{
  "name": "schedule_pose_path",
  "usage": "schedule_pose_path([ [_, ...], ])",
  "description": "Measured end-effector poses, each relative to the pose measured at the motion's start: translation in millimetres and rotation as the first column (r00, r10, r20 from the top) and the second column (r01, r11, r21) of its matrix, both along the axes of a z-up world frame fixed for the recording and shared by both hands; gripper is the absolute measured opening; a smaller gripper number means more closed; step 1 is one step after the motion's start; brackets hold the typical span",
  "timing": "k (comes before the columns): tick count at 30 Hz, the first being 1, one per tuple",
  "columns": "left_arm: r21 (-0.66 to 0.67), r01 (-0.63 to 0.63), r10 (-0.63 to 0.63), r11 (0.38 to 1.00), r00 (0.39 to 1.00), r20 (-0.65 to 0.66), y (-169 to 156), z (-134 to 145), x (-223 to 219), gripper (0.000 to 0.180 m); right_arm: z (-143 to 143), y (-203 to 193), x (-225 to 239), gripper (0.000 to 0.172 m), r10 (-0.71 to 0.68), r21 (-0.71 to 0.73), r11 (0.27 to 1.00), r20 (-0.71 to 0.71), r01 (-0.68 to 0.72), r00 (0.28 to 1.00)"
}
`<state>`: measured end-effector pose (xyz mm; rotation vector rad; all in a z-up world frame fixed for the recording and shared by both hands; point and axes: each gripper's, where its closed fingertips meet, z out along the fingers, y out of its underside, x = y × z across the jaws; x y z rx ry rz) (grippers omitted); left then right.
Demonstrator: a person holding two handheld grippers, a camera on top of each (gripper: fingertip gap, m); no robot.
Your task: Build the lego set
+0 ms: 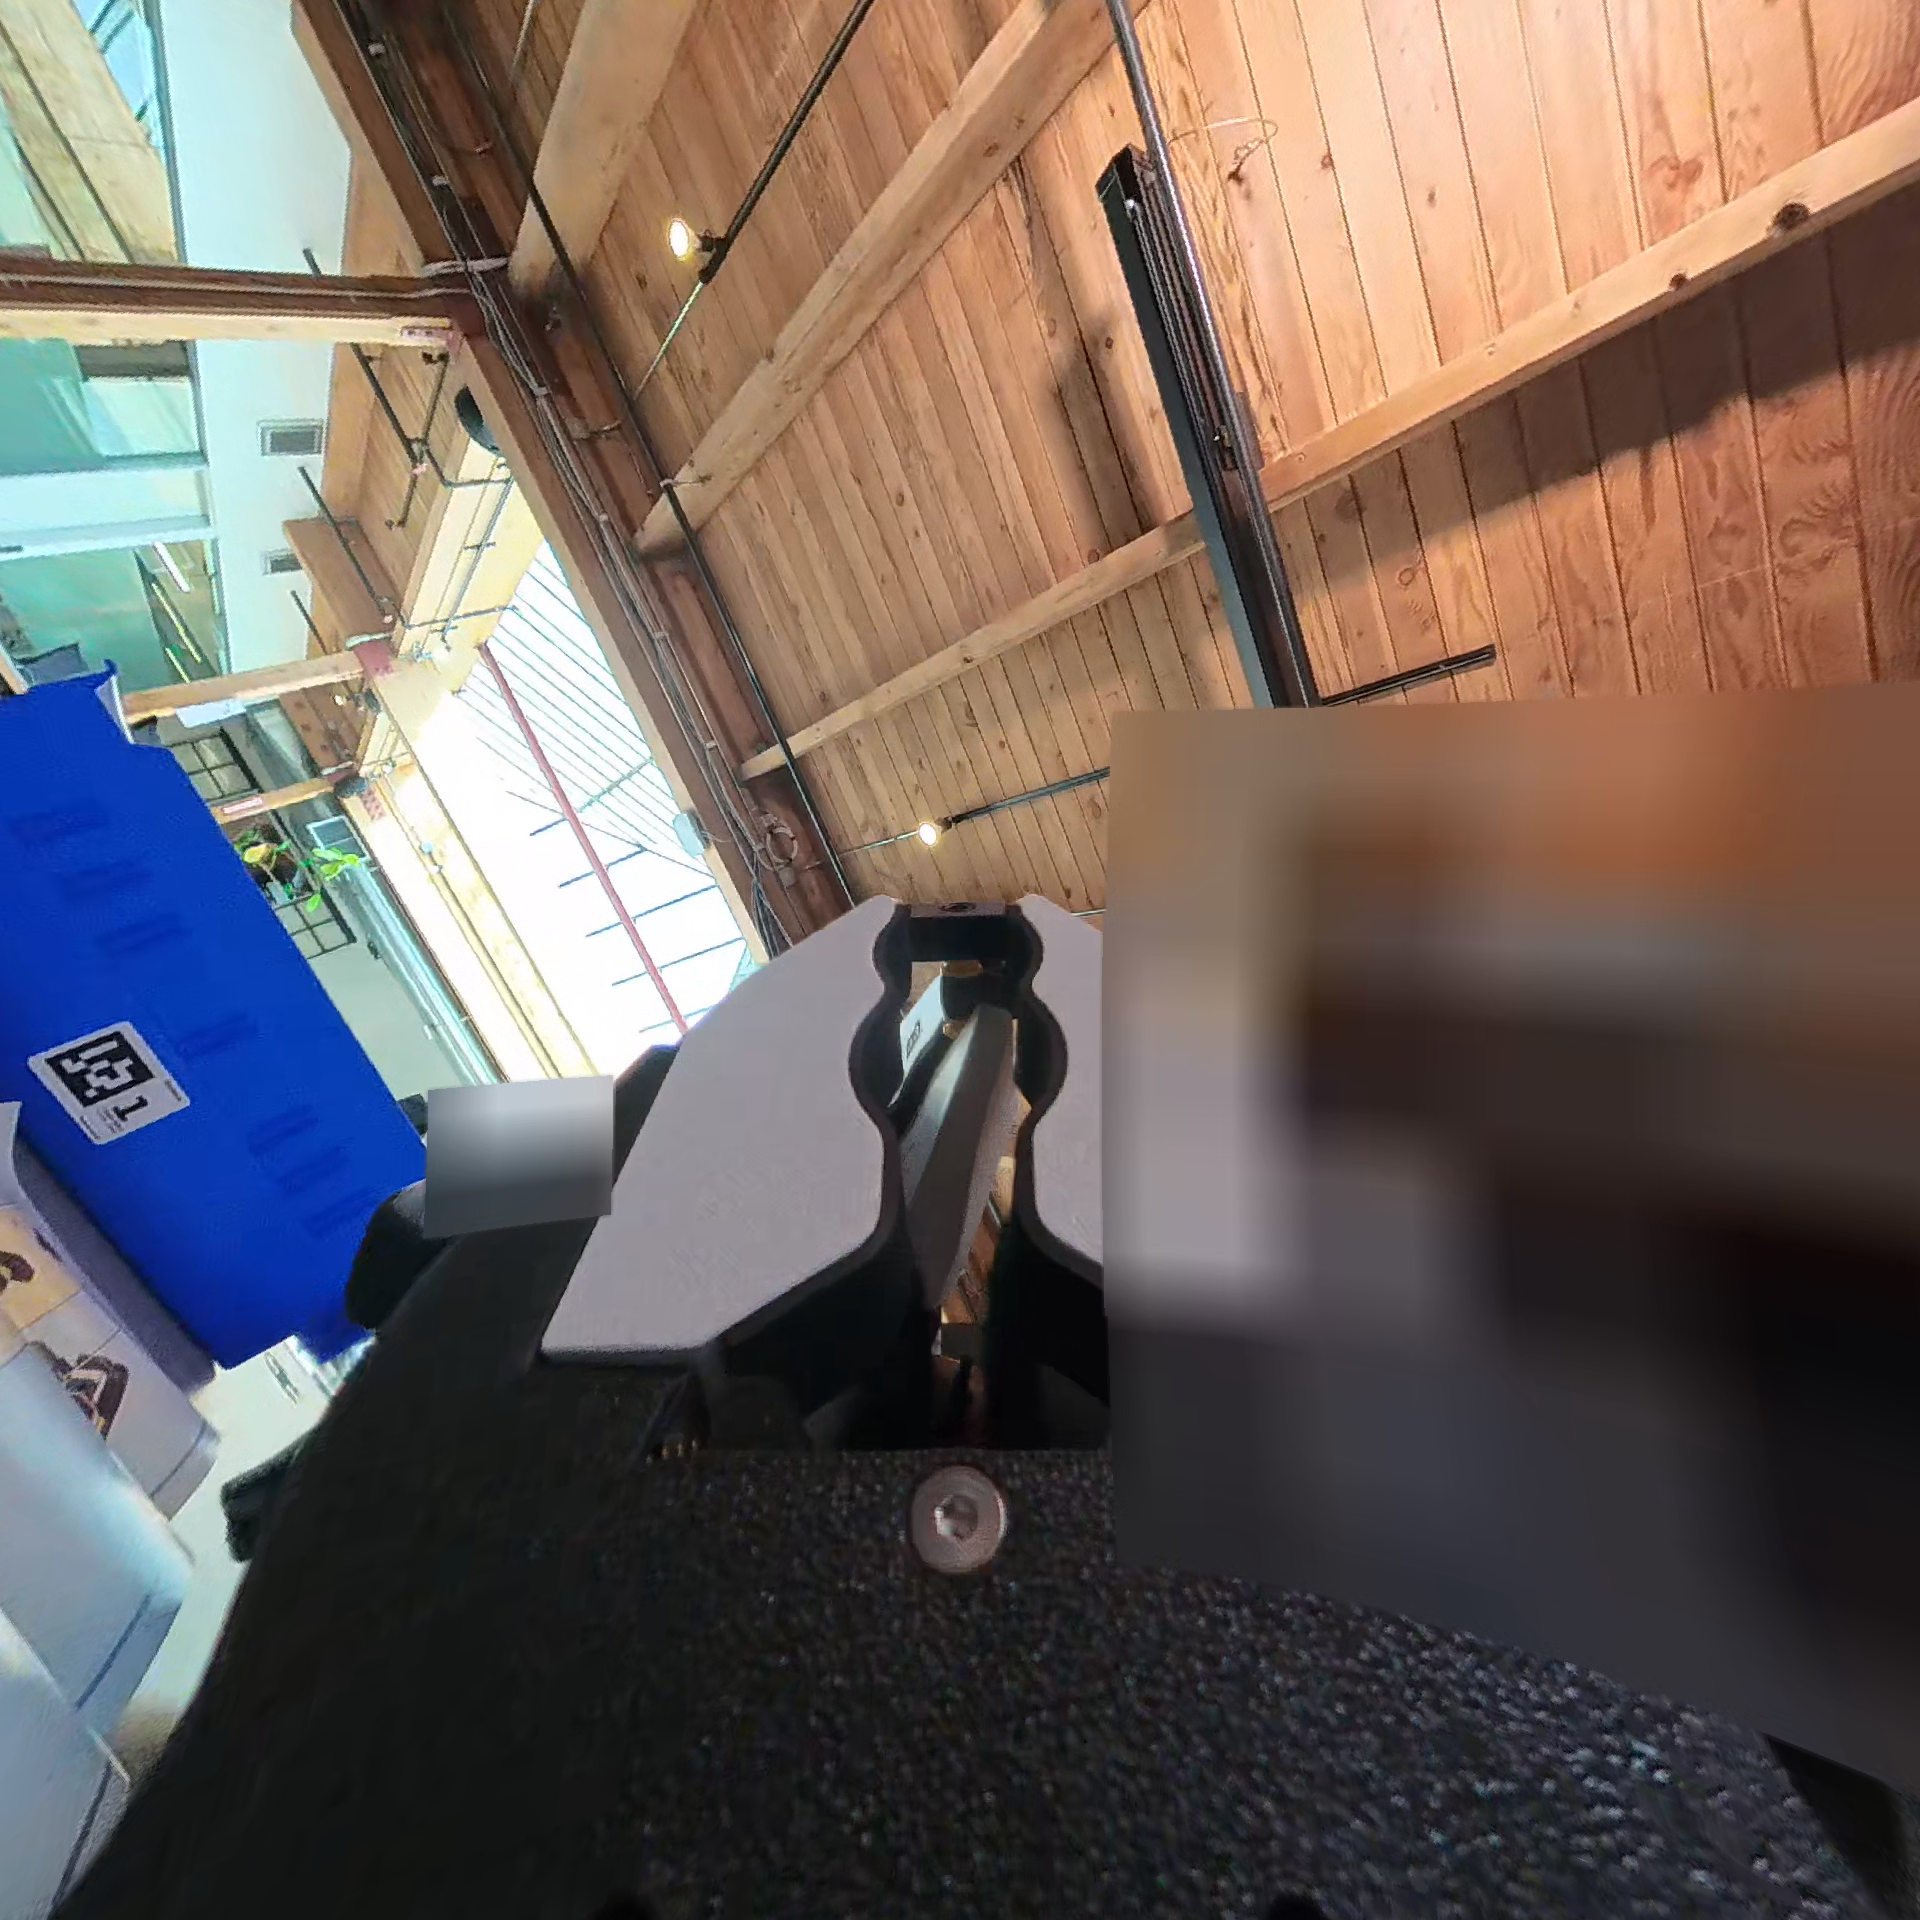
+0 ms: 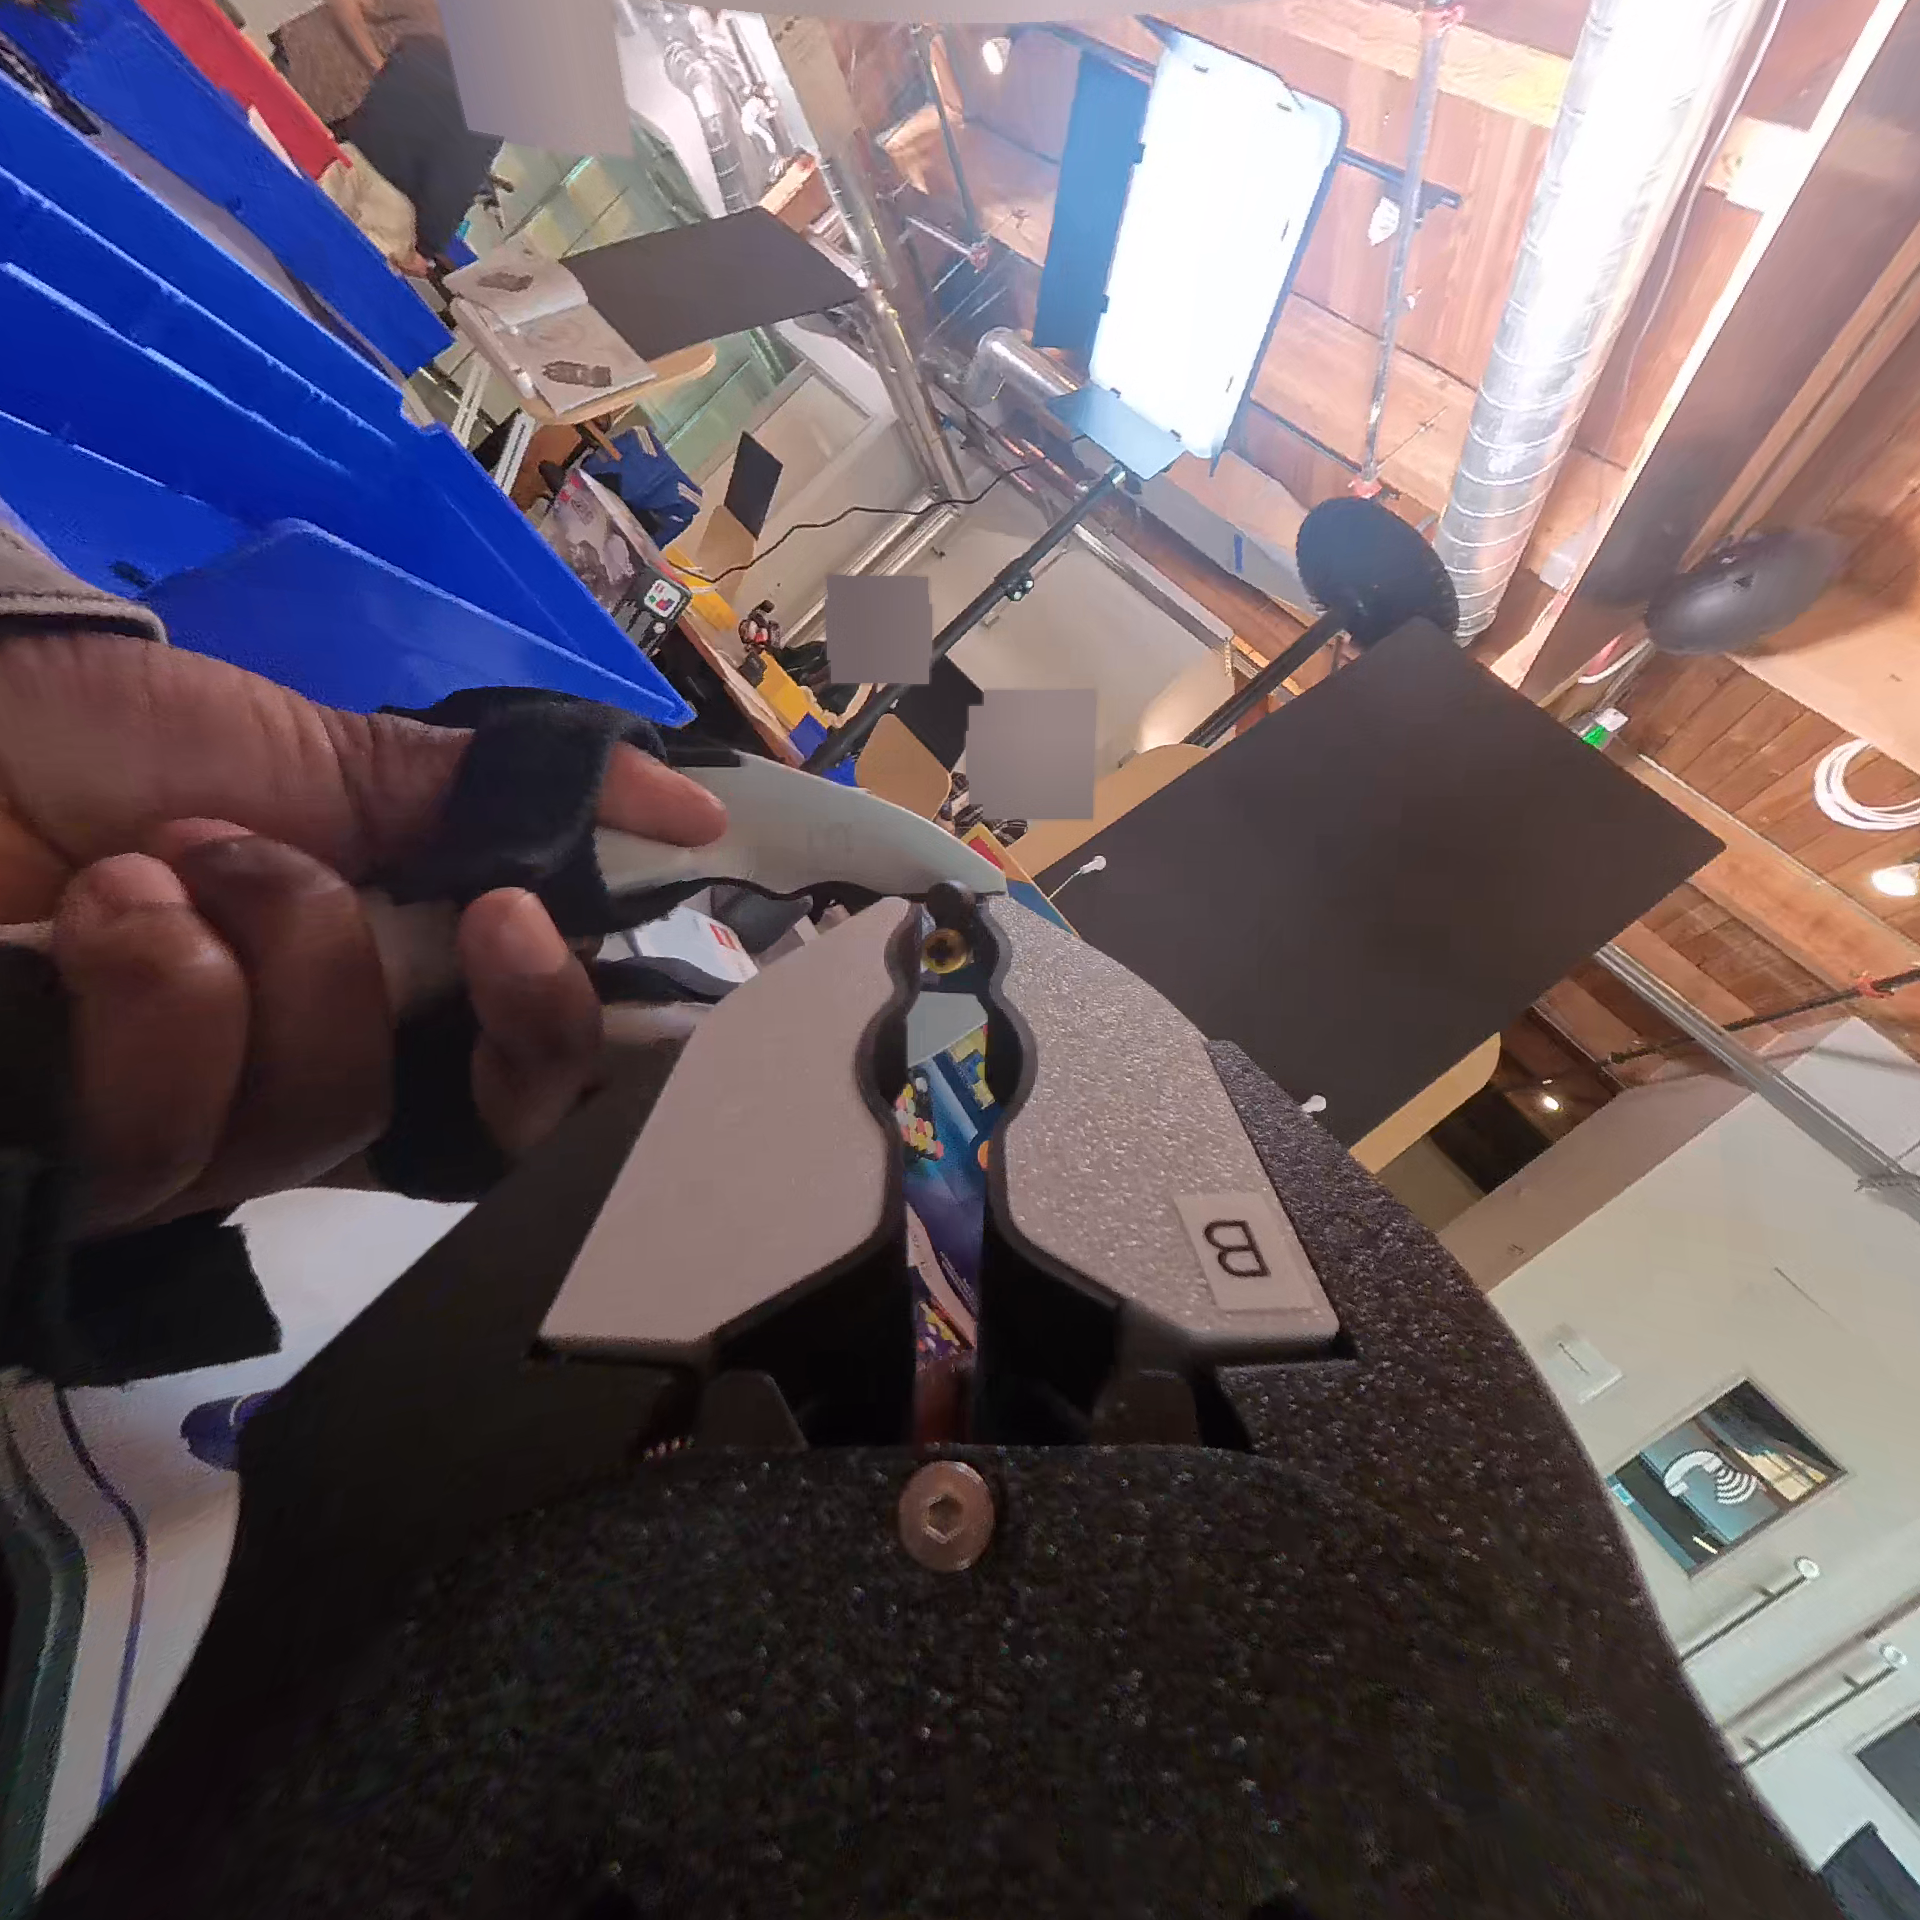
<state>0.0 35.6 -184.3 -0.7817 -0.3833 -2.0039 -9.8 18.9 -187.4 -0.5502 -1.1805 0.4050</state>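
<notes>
Both grippers point up at the ceiling and meet tip to tip. My left gripper [image 1: 958, 920] is shut on a small black block [image 1: 957, 914] with a hole in its top face. Brass bits [image 1: 961, 974] hang under the block. The right gripper's grey fingers [image 1: 951, 1132] show edge-on just behind it. In the right wrist view my right gripper [image 2: 948, 920] is shut on a small black knob [image 2: 951, 899] with a brass screw head [image 2: 943, 948] just below it. The left gripper's grey finger [image 2: 810, 831], held by a gloved hand [image 2: 208, 935], ends at that knob.
Blue plastic bins stand to the left [image 1: 177, 987] [image 2: 208, 416]. A wooden plank ceiling [image 1: 1039, 416] is overhead. A bright light panel [image 2: 1195, 239] on a stand and a black board [image 2: 1351, 862] lie beyond the right gripper. Cluttered tables [image 2: 727, 644] are farther off.
</notes>
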Motion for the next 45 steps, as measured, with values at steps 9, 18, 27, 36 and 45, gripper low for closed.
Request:
schedule_pose_path([
  [9, 0.058, 0.232, -0.208, 0.971, 0.939, -0.275, -7.3, -3.0, 12.4, 0.02, 2.4, -4.5, 9.1, 0.007, -0.022, 0.074, 0.997, -0.006, 0.022, 1.0],
  [18, 0.128, 0.221, -0.14, 0.967, 0.878, -0.458, -13.8, -6.6, 11.9, 0.021, 5.1, -4.7, 16.0, 0.007, 0.009, 0.012, 1.0, -0.019, -0.009, 1.0],
  [27, 0.13, 0.124, -0.006, 0.984, 0.745, -0.667, -3.7, -29.1, 20.8, 0.026, 44.2, 123.0, 173.0, 0.007, -0.128, -0.395, 0.919, -0.345, -0.021, 0.93],
  [36, 0.248, 0.07, 0.241, 0.966, 0.087, -0.967, 11.8, -96.0, 48.2, 0.027, 48.9, 130.3, 204.0, 0.007, -0.18, -0.405, 0.914, -0.46, -0.025, 0.87],
  [45, 0.228, 0.297, 0.305, 0.927, -0.246, -0.92, 28.2, -126.2, 126.4, 0.021, 41.6, 144.2, 210.5, 0.007, -0.233, -0.505, 0.861, -0.488, -0.054, 0.841],
])
